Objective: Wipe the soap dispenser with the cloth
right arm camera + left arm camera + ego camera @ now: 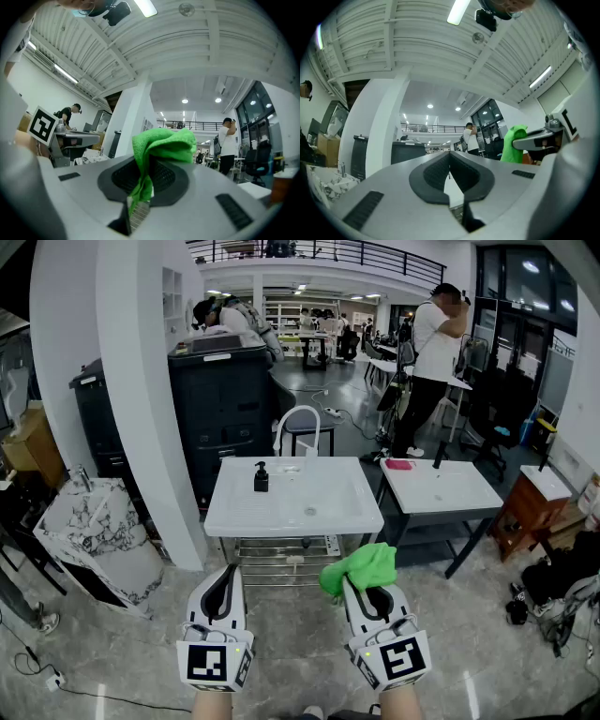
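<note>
Green cloth [361, 566] clamped in the right tongs [367, 593], left tongs [228, 572] shut empty, and the upright soap dispenser [262, 476] stands well off, far and left of the cloth on the white counter [281, 517].

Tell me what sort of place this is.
Probably an indoor lab or workshop hall, not a real bathroom: a washbasin stands free on a metal frame, an office copier stands behind it, and a railed mezzanine runs overhead.
</note>
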The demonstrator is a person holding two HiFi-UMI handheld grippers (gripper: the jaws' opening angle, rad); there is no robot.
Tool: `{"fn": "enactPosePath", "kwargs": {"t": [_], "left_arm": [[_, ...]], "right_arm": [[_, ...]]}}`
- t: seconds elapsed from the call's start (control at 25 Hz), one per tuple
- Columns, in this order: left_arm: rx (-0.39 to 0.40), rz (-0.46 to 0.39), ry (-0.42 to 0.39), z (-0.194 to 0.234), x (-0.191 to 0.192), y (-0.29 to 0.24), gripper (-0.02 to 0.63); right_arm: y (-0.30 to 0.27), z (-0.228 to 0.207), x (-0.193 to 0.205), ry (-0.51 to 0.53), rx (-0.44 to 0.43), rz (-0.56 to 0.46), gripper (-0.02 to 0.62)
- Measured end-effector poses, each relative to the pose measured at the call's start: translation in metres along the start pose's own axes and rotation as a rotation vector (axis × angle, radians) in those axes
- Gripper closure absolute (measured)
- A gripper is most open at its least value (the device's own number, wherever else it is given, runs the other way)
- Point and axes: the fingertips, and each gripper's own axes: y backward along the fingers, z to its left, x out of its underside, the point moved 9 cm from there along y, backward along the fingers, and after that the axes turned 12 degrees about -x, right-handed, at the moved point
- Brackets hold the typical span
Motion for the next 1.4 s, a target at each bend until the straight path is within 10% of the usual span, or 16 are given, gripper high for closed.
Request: {"fn": "enactPosePath", "kwargs": {"t": [0.68, 1.4], "left_arm": [[-0.004, 0.013, -0.090, -0.034, 0.021, -0.043, 0.591], [0.031, 0.105, -0.075, 0.074, 0.117, -0.279, 0.591]], "right_arm": [[-0.018, -0.063, 0.027, -0.030, -0.054, -0.010, 0.546], [-0.241, -0.153, 0.096, -0.074, 0.000, 0.086, 0.546]]}}
